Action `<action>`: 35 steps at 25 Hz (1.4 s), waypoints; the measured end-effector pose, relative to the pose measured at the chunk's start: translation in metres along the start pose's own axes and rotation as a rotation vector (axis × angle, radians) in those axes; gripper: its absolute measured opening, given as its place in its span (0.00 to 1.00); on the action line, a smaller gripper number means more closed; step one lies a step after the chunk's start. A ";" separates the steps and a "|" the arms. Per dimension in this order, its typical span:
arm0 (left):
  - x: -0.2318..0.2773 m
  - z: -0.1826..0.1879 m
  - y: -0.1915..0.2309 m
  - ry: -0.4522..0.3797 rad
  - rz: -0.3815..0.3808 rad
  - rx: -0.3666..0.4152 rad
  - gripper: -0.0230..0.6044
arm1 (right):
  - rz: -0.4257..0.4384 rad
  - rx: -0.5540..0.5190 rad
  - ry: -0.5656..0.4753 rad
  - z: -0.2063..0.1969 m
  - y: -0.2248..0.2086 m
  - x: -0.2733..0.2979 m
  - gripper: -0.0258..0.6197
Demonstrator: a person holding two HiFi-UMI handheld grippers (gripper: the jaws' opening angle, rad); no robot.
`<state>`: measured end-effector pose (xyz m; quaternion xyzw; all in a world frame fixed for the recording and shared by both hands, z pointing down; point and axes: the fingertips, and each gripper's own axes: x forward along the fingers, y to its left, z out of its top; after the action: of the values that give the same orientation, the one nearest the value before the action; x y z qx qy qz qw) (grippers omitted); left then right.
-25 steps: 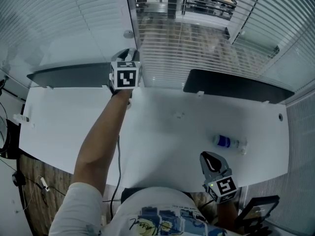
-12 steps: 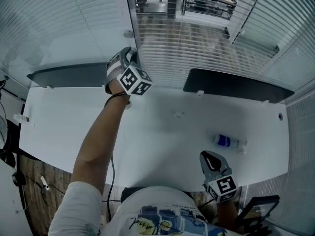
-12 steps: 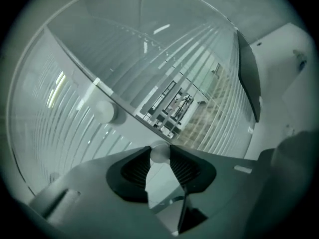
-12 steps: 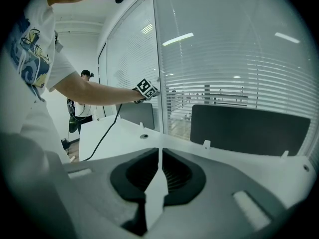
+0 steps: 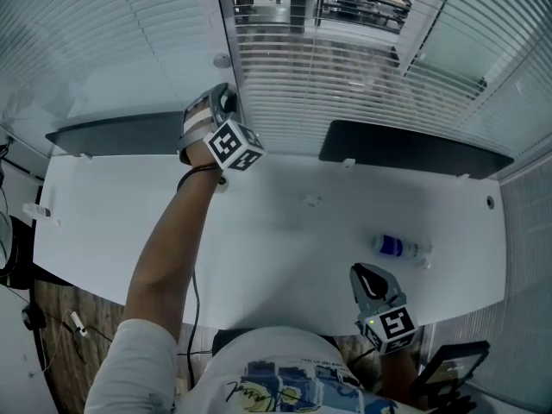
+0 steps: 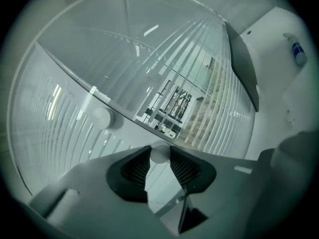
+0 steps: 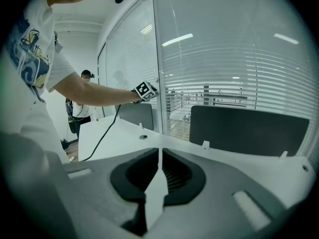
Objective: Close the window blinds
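Note:
The window blinds hang behind glass past the white table; their slats stand partly open, and a room shows through them. My left gripper reaches up to the window frame. In the left gripper view its jaws pinch a small white round knob at their tips. A second white knob sits further along the frame, and it also shows in the head view. My right gripper rests near the table's front edge, shut with nothing in it.
Two dark screens stand along the table's far edge below the window. A small bottle with a blue label lies on the table near my right gripper. A black cable hangs off the front edge.
My left gripper has rolled about its own axis at the knob, so its marker cube now sits tilted, and it has crept slightly up. The right gripper has stayed still.

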<state>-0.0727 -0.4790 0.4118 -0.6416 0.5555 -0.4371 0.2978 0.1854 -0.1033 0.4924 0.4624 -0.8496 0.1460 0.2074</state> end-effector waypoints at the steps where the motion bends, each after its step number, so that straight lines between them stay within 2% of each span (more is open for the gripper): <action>1: 0.000 0.000 0.001 -0.003 -0.003 -0.021 0.25 | -0.001 -0.002 0.002 0.000 0.000 0.000 0.06; 4: -0.005 0.004 0.004 -0.029 -0.018 -0.121 0.26 | -0.003 -0.003 0.004 0.000 -0.001 -0.001 0.06; 6: -0.009 0.006 0.006 -0.046 -0.044 -0.246 0.28 | -0.004 -0.009 0.004 -0.002 -0.002 -0.001 0.06; 8: -0.013 0.004 0.011 -0.047 -0.079 -0.424 0.28 | -0.007 -0.019 0.009 -0.002 -0.002 -0.001 0.06; 13: -0.016 -0.005 0.015 -0.061 -0.226 -0.987 0.28 | 0.002 -0.003 0.000 0.001 0.000 0.000 0.06; 15: -0.015 -0.006 0.016 -0.078 -0.275 -1.171 0.28 | 0.006 -0.007 -0.002 -0.001 0.001 0.000 0.06; 18: -0.012 -0.014 0.012 -0.071 -0.324 -1.394 0.28 | 0.008 -0.008 -0.003 -0.001 0.003 -0.001 0.06; 21: -0.008 -0.018 0.008 -0.081 -0.372 -1.568 0.30 | 0.006 -0.009 -0.004 0.001 0.003 -0.002 0.06; 23: -0.006 -0.016 0.007 -0.112 -0.414 -1.699 0.30 | 0.004 -0.009 -0.002 0.001 0.003 -0.002 0.06; 26: -0.006 -0.014 0.009 -0.200 -0.461 -1.923 0.25 | 0.001 -0.005 0.002 -0.001 0.002 -0.005 0.06; 28: -0.005 -0.016 0.010 -0.234 -0.470 -2.017 0.25 | -0.002 -0.007 0.007 -0.002 0.001 -0.005 0.06; 32: 0.003 -0.018 0.006 -0.262 -0.506 -2.158 0.22 | -0.005 -0.014 0.011 -0.003 0.000 -0.002 0.06; 33: 0.004 -0.018 0.006 -0.271 -0.514 -2.185 0.22 | -0.007 -0.019 0.009 -0.003 0.001 -0.001 0.06; 35: 0.004 -0.018 0.006 -0.277 -0.518 -2.192 0.22 | -0.007 -0.025 0.004 -0.002 0.002 0.000 0.06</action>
<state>-0.0912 -0.4826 0.4149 -0.6950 0.4516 0.3110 -0.4651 0.1844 -0.1014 0.4938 0.4624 -0.8494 0.1354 0.2155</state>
